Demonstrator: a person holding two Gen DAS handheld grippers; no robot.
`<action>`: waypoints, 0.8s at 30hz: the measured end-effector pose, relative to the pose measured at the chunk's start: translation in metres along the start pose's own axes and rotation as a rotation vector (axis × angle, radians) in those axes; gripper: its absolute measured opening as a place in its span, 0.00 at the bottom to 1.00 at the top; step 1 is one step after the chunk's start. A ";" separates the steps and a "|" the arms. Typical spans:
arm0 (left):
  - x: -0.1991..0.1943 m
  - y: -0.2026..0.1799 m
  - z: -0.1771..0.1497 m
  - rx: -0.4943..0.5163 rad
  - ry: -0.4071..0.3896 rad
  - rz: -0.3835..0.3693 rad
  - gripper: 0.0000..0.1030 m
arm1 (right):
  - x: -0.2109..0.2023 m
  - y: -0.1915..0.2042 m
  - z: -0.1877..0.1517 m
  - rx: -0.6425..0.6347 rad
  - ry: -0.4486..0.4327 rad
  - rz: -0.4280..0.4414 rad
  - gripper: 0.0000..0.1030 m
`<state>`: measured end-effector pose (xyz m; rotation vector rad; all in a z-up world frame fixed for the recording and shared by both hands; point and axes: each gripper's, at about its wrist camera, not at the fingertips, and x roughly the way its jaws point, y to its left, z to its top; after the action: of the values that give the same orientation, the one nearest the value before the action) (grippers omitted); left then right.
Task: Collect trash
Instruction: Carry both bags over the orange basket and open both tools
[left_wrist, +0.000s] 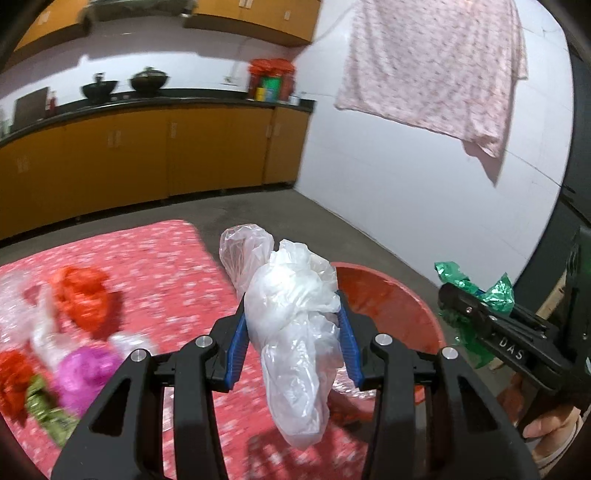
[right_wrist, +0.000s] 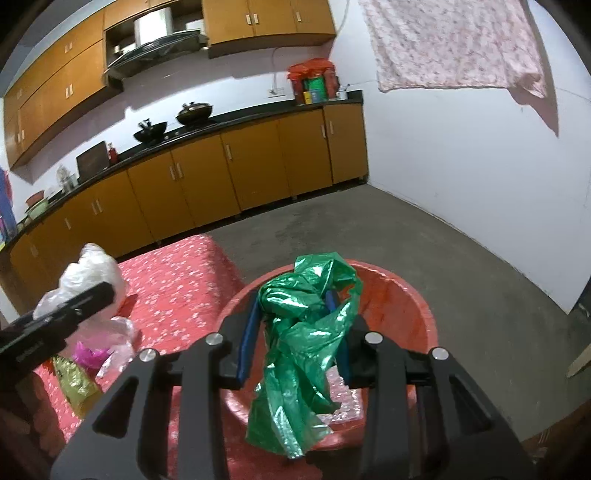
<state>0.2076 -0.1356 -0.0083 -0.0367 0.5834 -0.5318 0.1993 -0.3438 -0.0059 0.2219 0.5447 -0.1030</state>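
Left gripper (left_wrist: 293, 328) clamped on clear bag (left_wrist: 295, 332), above table edge, left of tub (left_wrist: 399, 306) | Right gripper (right_wrist: 299, 332) clamped on green bag (right_wrist: 306, 339), hanging lengthwise directly over tub: nearer | Loose trash (left_wrist: 81, 295) lies on table (left_wrist: 166, 258).

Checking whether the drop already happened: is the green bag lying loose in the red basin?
No: the green bag hangs pinched between the right gripper fingers, above the red basin.
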 end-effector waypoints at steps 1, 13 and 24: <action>0.008 -0.006 0.000 0.010 0.009 -0.016 0.43 | 0.001 -0.003 0.000 0.008 -0.001 -0.002 0.34; 0.060 -0.032 -0.004 0.067 0.083 -0.084 0.43 | 0.028 -0.032 -0.006 0.054 0.014 -0.034 0.34; 0.095 -0.050 -0.001 0.084 0.129 -0.103 0.43 | 0.042 -0.038 -0.009 0.084 0.011 -0.038 0.35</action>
<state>0.2509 -0.2249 -0.0495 0.0476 0.6870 -0.6615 0.2245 -0.3804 -0.0418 0.2944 0.5564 -0.1619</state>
